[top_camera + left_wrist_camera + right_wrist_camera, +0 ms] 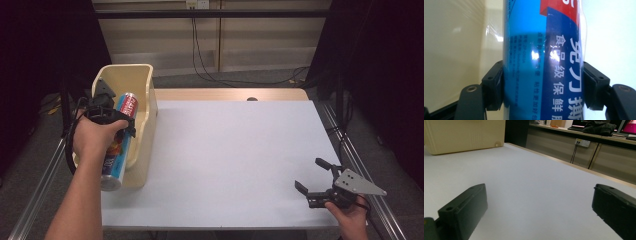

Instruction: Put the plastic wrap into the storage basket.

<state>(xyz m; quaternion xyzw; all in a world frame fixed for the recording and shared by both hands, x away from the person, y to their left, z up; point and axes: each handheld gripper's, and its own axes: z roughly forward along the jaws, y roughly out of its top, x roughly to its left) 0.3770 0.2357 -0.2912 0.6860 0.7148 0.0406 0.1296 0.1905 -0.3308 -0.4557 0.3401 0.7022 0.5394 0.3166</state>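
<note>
The blue tube (119, 140) lies gripped in the left tongs (117, 120) over the cream bin (145, 125) at nine o'clock; right tongs (310, 177) gape empty at four o'clock above the tabletop (225, 155).

The blue cylinder (544, 60) clamped between the left gripper's (544, 87) jaws carries white Chinese print on a dark blue band: 食品级保鲜 in smaller characters; beside them larger ones, seemingly 免刀撕, cut off at the edges; fine white lines on the lighter blue are too small to read.
</note>
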